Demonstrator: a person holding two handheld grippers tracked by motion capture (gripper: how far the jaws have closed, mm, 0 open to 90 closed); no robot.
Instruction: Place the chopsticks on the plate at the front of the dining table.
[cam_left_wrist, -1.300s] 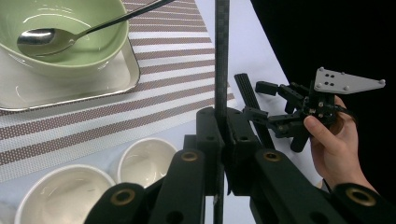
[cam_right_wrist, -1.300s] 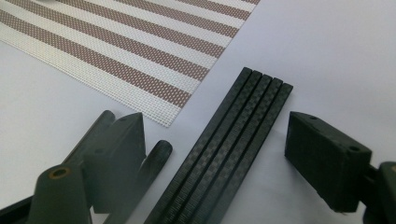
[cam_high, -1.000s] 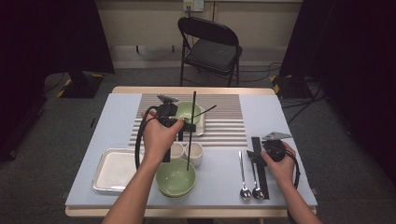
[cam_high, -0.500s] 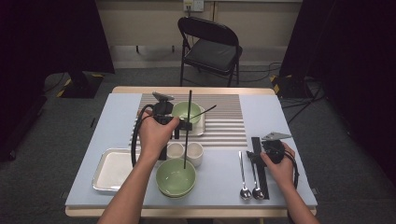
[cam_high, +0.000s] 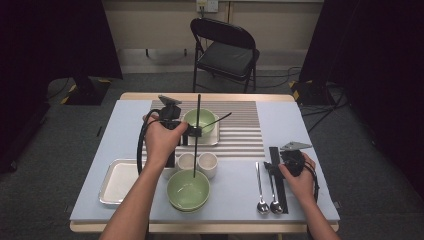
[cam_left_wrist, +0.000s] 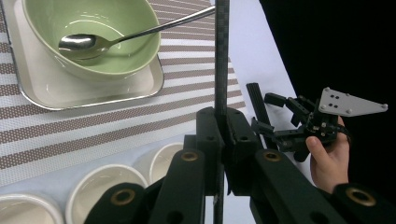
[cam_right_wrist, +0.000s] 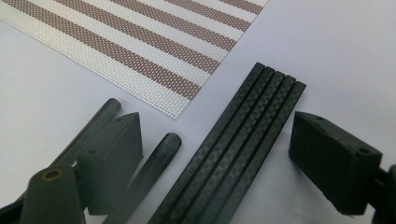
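Carbon chopstick (cam_high: 197, 135) clamped in left gripper (cam_high: 192, 131), heading toward near bowl (cam_high: 188, 190); right gripper (cam_right_wrist: 215, 154) waiting wide around remaining sticks (cam_right_wrist: 238, 154).

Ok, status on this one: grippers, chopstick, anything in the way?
Left gripper shut on one black chopstick, upright over near green bowl. Right gripper open, straddling remaining chopsticks. Two white cups close by.
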